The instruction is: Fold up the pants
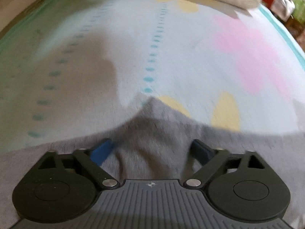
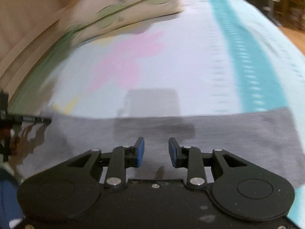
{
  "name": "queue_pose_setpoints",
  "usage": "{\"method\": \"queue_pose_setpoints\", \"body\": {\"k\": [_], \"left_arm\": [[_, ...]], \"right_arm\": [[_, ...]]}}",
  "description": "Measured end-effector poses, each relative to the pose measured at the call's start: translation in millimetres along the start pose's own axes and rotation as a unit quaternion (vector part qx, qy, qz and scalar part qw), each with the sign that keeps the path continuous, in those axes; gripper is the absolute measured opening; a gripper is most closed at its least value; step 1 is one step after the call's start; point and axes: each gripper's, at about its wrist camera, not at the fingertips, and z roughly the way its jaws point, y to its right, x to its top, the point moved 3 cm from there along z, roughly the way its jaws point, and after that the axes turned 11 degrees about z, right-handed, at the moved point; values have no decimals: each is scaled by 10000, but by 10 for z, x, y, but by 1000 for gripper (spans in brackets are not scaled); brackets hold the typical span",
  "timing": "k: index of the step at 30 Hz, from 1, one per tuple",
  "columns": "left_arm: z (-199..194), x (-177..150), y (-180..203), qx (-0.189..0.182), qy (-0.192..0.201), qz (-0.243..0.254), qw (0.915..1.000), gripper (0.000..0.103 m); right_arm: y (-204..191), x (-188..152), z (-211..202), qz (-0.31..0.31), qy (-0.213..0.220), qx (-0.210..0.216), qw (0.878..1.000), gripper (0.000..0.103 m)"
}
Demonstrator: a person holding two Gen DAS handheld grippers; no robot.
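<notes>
Grey pants (image 1: 152, 143) lie partly folded on a bed (image 1: 190, 57); left claw (image 1: 152, 148) gapes wide, right claw (image 2: 156, 151) half open, both empty.

I see the grey pants (image 1: 152, 133) bunched into a raised peak between my left claw (image 1: 152, 148) fingers. Under and ahead of my right claw (image 2: 156, 152) they lie flat, their far edge straight across.

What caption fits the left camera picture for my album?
Open left hand-held gripper straddling a raised peak of grey pants on a pastel bedsheet.
</notes>
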Motion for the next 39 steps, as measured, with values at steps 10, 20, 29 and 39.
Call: {"method": "queue_pose_setpoints", "body": {"k": [10,20,29,39], "left_arm": [[-458,17,462,-73,498,241,9984,92],[-545,-241,1519,-1209,524,803,9880,92],[-303,-511,1958,-1002,233,1411,9846,94],[-480,-541,1821,-1076,440,1083,9873,94]], "right_arm": [[1223,109,-360,816,583,-1269,9868,40],[1602,315,-162,744,752,-1193,9872,41],[1532,584,228,325,526,-1026,9928,41],[1253,537,198,-483,743,-1422,9859,4]]}}
